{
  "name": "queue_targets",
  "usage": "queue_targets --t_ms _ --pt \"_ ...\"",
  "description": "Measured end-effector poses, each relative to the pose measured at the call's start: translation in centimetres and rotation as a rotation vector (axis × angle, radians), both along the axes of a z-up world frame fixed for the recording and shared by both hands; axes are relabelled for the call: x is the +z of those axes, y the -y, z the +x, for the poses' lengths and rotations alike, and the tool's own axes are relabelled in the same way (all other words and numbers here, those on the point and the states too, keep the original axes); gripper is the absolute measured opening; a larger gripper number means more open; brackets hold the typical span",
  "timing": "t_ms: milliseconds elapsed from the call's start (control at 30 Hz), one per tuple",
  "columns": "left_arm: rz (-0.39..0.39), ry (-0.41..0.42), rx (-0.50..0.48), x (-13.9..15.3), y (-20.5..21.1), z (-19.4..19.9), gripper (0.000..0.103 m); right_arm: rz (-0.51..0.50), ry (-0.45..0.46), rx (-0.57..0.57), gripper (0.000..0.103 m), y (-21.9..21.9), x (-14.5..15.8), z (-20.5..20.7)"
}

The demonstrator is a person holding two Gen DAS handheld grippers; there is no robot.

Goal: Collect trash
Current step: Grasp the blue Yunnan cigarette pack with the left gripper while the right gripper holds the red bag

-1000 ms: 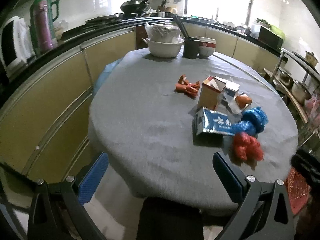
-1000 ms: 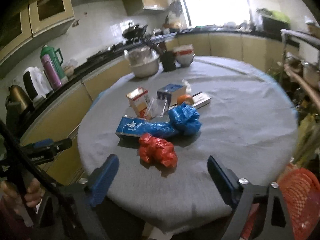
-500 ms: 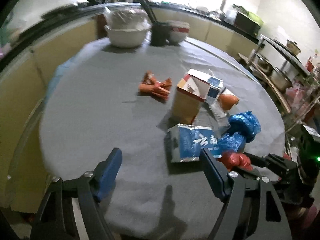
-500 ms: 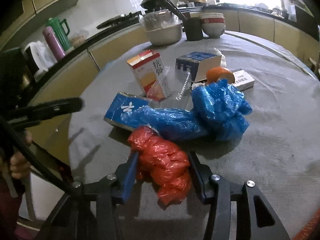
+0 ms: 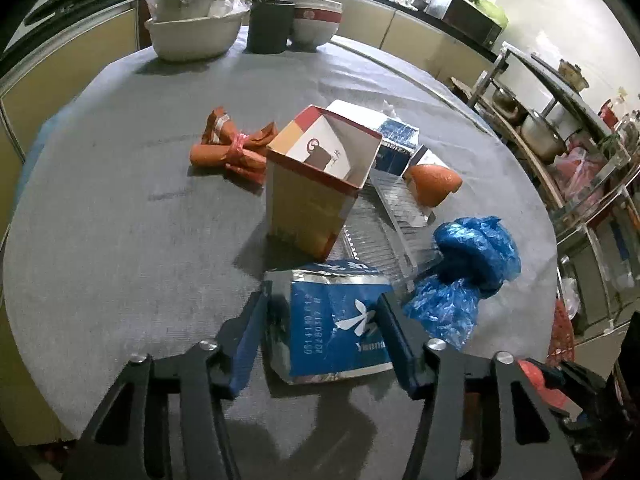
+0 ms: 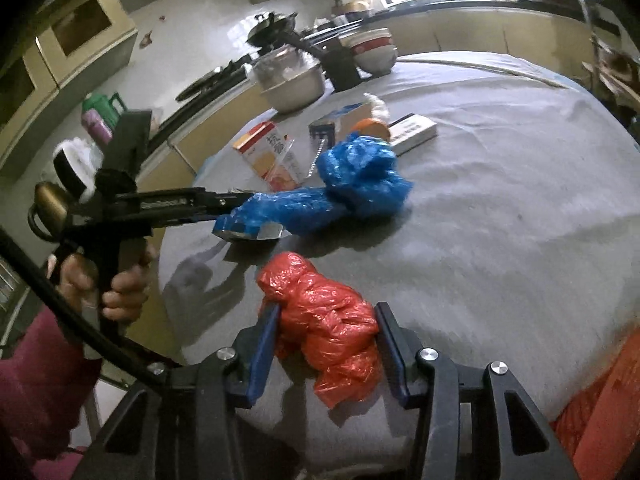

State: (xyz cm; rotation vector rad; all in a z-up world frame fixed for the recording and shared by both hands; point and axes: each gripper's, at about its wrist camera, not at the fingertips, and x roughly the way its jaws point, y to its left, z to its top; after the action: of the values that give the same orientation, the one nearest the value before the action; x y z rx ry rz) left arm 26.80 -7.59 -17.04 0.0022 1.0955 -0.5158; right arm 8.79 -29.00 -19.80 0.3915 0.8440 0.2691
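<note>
My left gripper (image 5: 322, 310) is shut on a blue foil packet (image 5: 336, 320) at the near side of the round grey table (image 5: 120, 220); it also shows in the right wrist view (image 6: 248, 232). My right gripper (image 6: 326, 322) is shut on a crumpled red plastic bag (image 6: 332, 320), lifted near the table's front edge. A blue plastic bag (image 5: 468, 272) lies beside the packet and shows in the right wrist view (image 6: 352, 184). An open cardboard box (image 5: 316, 184), an orange wrapper bundle (image 5: 232, 152), an orange peel (image 5: 434, 184) and clear plastic packaging (image 5: 396, 220) lie further back.
A metal basin (image 5: 196, 28), a dark cup (image 5: 270, 26) and a bowl (image 5: 314, 20) stand at the table's far edge. A small flat box (image 6: 412, 132) lies behind the blue bag. A red basket (image 6: 600, 412) sits low on the right. A metal rack (image 5: 560, 120) stands right.
My left gripper moved forward and closed on the blue foil packet. My right gripper closed on the red bag and lifted it back toward the table's edge.
</note>
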Motion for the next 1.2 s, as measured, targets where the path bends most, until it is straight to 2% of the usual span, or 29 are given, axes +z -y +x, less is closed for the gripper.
queue_targets --t_ms 67,133,267,333,400,467,500,600,700,833,933,1000,1100,1200 --pt "-0.028 -0.009 0.002 0.0 -0.4 -0.6 0.044 0.011 0.006 -0.016 0.05 0.4 0.1 -0.7" --pt "-0.037 -0.013 0.016 0.1 -1.1 -1.7 0.039 0.016 0.007 -0.026 0.05 0.5 0.4 -0.8" --pt "-0.031 -0.062 -0.023 -0.1 -1.4 -4.5 0.036 0.021 0.007 -0.043 0.05 0.7 0.3 -0.5" --pt "0.001 -0.066 -0.055 0.0 -1.4 -5.9 0.036 0.02 0.008 -0.045 0.05 0.7 0.3 -0.5" --pt "0.04 -0.021 -0.058 0.6 -1.6 -6.4 0.042 0.02 0.013 -0.049 0.05 0.8 0.3 -0.7" --pt "0.071 0.057 -0.058 1.8 -1.7 -6.4 0.069 0.032 0.016 -0.057 0.05 1.0 0.4 -1.0" --pt "0.083 0.087 -0.054 2.1 -2.0 -6.5 0.072 0.033 0.018 -0.061 0.05 1.1 0.4 -1.2" --pt "0.089 0.165 -0.09 3.5 -1.8 -5.9 0.075 0.032 0.023 -0.072 0.05 1.3 0.6 -1.7" --pt "0.123 0.219 -0.152 3.3 -0.7 -4.9 0.077 0.046 0.022 -0.088 0.05 1.7 0.6 -2.0" --pt "0.156 0.165 -0.177 0.8 0.0 -2.2 0.078 0.051 0.025 -0.1 0.05 1.8 0.8 -2.4" --pt "0.089 0.112 -0.149 -0.4 -0.3 -0.8 0.078 0.051 0.029 -0.106 0.05 2.0 1.1 -2.8" --pt "0.079 0.118 -0.138 -0.4 -0.5 -0.9 0.078 0.06 0.028 -0.113 0.05 2.2 1.1 -3.0" --pt "0.04 0.129 -0.178 0.2 -0.6 -1.5 0.078 0.058 0.026 -0.118 0.05 2.3 1.1 -2.9" --pt "0.056 0.169 -0.231 0.9 0.1 -2.2 0.078 0.071 0.023 -0.118 0.05 2.3 1.1 -2.7"
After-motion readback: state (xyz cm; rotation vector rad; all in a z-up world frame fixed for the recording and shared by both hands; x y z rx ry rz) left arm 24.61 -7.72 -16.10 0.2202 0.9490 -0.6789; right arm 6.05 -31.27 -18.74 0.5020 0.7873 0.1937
